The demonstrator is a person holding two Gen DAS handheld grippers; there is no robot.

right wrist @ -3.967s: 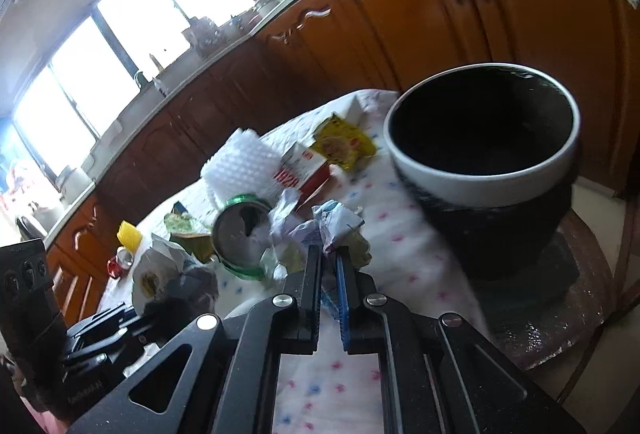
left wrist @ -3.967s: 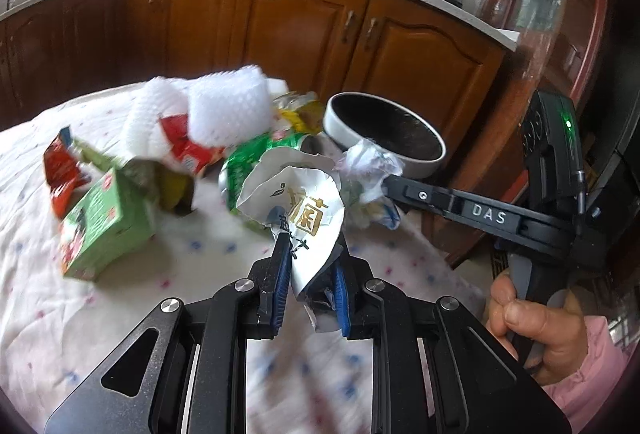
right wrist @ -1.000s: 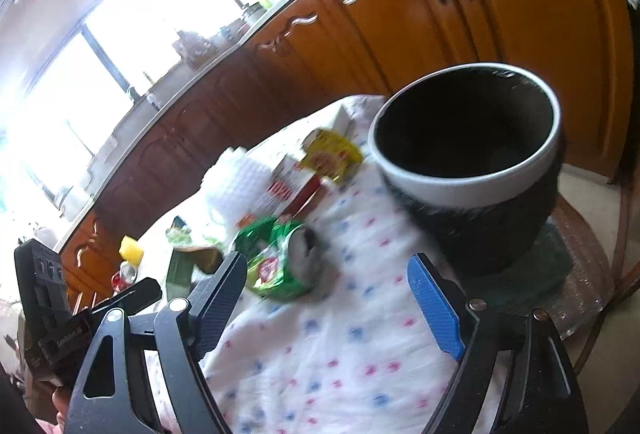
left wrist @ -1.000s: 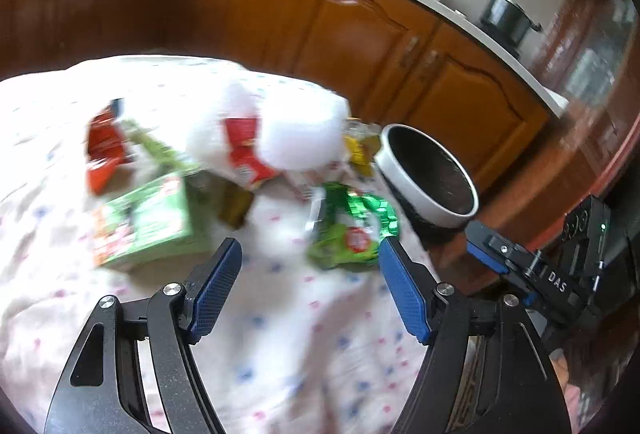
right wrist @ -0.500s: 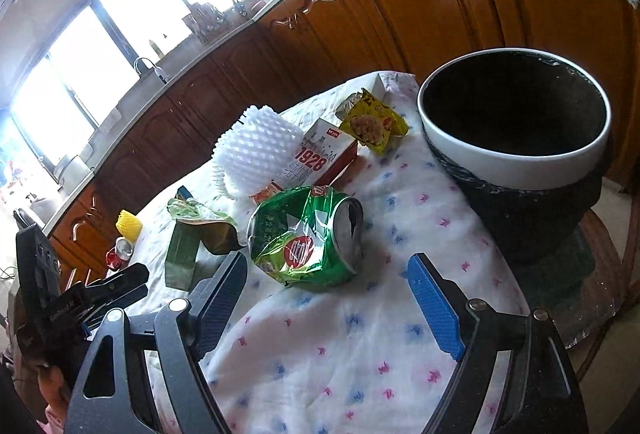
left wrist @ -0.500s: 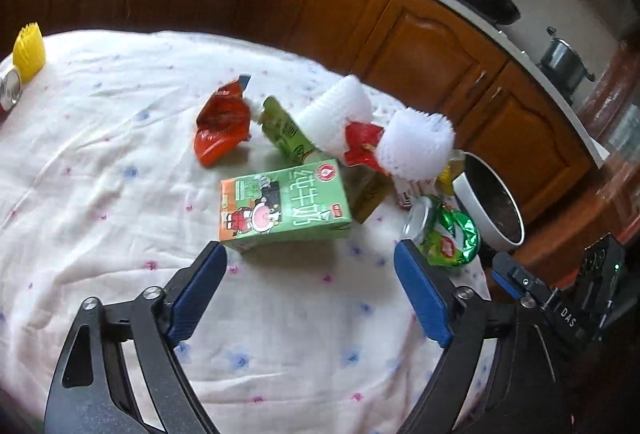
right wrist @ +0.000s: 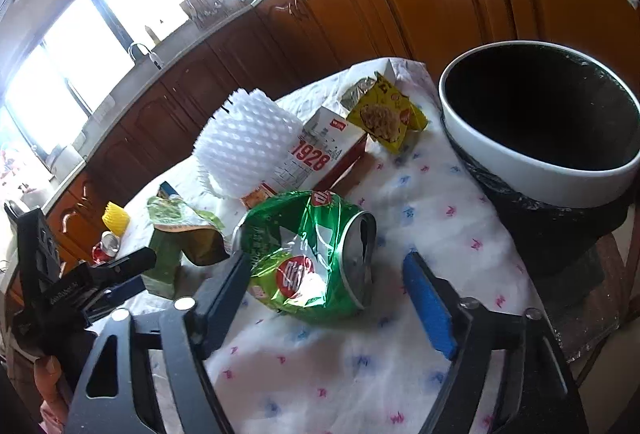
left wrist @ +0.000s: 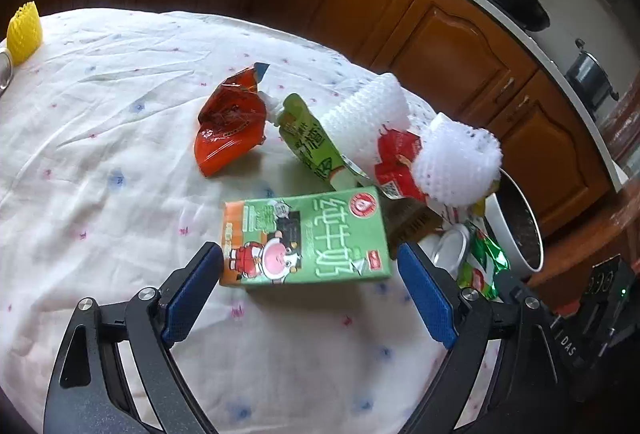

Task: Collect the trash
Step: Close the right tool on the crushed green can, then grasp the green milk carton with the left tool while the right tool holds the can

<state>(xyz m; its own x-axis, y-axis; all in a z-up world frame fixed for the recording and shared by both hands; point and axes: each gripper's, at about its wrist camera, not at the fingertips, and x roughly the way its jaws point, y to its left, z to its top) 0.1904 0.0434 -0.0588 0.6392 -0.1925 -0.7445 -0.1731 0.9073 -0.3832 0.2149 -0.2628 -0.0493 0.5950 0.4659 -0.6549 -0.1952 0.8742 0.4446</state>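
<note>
Now both grippers' jaws are wide apart and empty: the squashed green metal can looks light and bendy, so pinch its crumpled middle, and the green cardboard milk carton looks light and stiff, so squeeze its flat sides.

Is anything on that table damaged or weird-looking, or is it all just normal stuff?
The green soda can between the right gripper fingers is crushed and dented, lying on its side. Behind it a torn yellow wrapper lies open near the bin. The milk carton lies flat.

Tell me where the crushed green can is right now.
The crushed green can lies on the tablecloth between the right gripper's open fingers, in front of the white foam net and left of the black bin.
</note>
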